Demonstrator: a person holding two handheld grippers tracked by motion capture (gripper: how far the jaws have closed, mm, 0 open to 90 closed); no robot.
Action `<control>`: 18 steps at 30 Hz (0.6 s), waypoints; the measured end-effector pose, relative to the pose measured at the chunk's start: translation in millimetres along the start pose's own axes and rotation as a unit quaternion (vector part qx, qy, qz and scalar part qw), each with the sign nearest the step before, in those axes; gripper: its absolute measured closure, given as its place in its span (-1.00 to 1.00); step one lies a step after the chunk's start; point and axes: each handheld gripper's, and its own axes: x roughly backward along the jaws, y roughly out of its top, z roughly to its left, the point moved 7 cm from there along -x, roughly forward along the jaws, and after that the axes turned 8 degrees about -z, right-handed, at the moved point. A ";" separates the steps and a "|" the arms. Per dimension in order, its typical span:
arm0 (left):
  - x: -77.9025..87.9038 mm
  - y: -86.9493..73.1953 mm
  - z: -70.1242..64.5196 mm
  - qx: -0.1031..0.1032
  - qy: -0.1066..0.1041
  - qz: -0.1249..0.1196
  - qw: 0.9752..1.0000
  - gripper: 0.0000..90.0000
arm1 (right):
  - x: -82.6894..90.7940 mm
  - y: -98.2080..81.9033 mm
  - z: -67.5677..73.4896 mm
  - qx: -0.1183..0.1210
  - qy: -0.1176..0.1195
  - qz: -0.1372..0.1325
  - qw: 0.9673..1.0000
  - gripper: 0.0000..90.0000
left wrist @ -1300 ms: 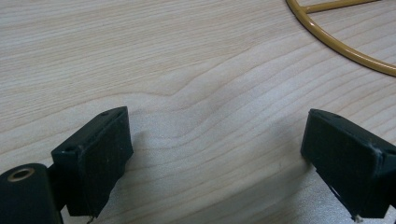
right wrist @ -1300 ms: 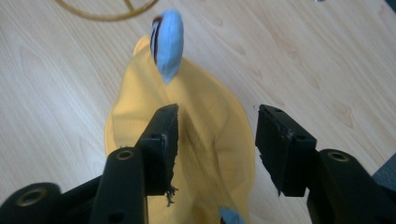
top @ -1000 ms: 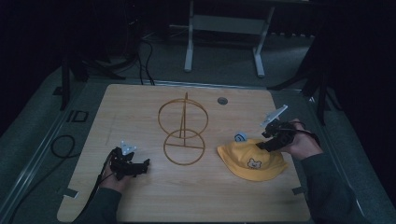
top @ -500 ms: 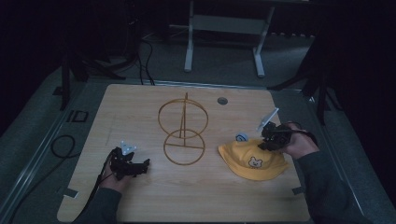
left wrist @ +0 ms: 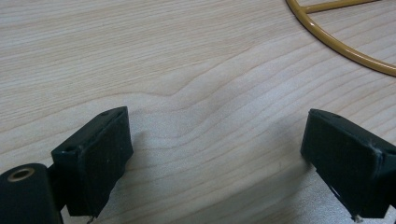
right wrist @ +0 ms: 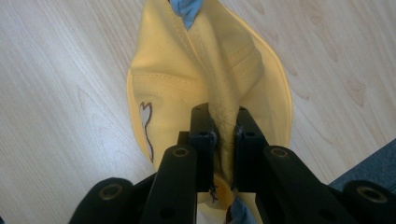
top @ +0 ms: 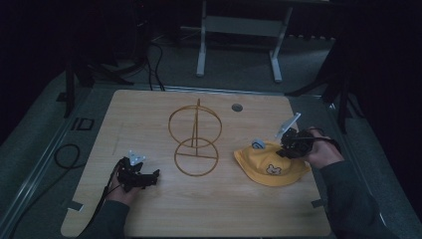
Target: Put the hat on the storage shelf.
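Your right gripper (right wrist: 219, 135) is clamped on a raised fold of the yellow hat (top: 271, 167); the jaws have just been closing and the fabric is pinched between them. In the right gripper view the fold runs straight away from the jaws toward a blue tag (right wrist: 187, 9) at the hat's far edge, so the hat's long axis lines up with the gripper. In the high view the hat lies flat on the table (top: 159, 109) at its right side, under and just left of your right hand (top: 321, 152). Key relation: the gold wire stand (top: 195, 142) is to the left of the hat, near table centre, so any carry goes leftward from this grip. Right hand is much nearer the hat; the left is well apart, beyond the stand.

Your left gripper (left wrist: 229, 154) rests low over bare wood with jaws wide apart, nothing between them, and a curve of the stand's base ring at the view's top right.

Materials: hat is soft stitched cloth, floppy brim, small bear-like print on the front, probably; it's small in the high view. Stand is thin rigid wire, two rings on an upright post. Table is pale wood grain, smooth.
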 end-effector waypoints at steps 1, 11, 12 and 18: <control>0.0 0.0 0.0 0.000 0.000 0.000 1.000 -0.80 | 2.9 1.3 -1.1 0.002 -0.004 -0.006 1.000 0.81; -0.1 0.1 -0.1 0.001 0.000 -0.001 1.000 -0.80 | 16.8 8.6 -4.0 0.006 -0.013 -0.028 1.000 0.81; 0.0 0.0 0.0 0.000 0.000 0.000 1.000 -0.80 | 16.8 8.6 -4.0 0.006 -0.013 -0.028 1.000 0.81; -0.2 0.2 -0.2 0.002 0.001 -0.002 1.000 -0.80 | 23.5 12.8 -3.3 0.012 -0.008 -0.038 0.999 0.81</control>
